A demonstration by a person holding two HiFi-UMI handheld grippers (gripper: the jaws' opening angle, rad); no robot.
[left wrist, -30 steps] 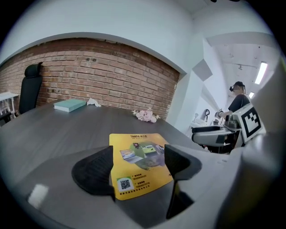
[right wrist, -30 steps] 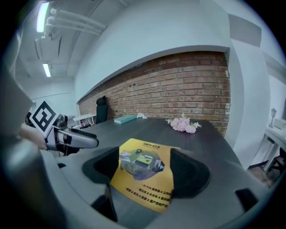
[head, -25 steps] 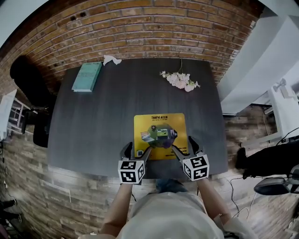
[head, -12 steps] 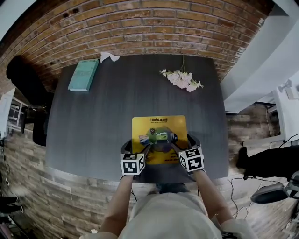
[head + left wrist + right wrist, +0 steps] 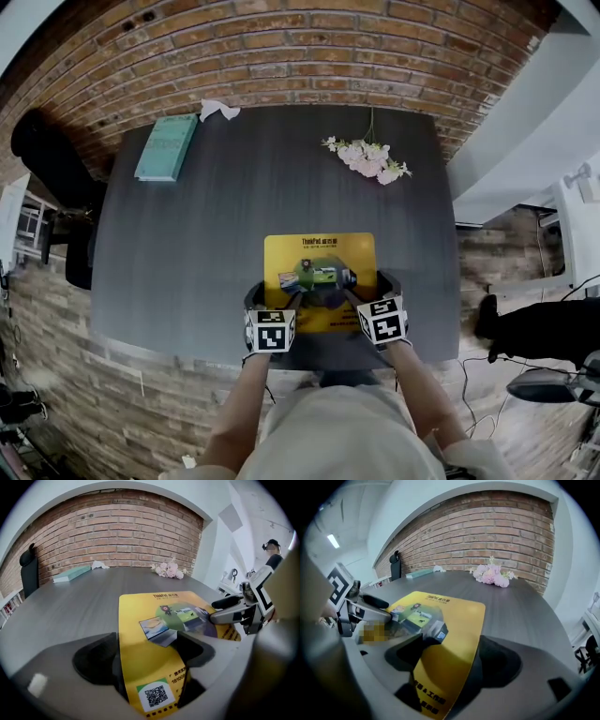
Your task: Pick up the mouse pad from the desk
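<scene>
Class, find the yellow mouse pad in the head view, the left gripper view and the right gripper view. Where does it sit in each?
Head view: mouse pad just below centre, near the front edge of the desk.
Left gripper view: mouse pad from centre down to the bottom.
Right gripper view: mouse pad from left of centre down to the bottom.
Shared landmark: pink flowers beyond the pad.

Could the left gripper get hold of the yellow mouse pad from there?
Likely yes: the left gripper is open, the mouse pad's near corner lies between its jaws, and nothing covers it.
</scene>
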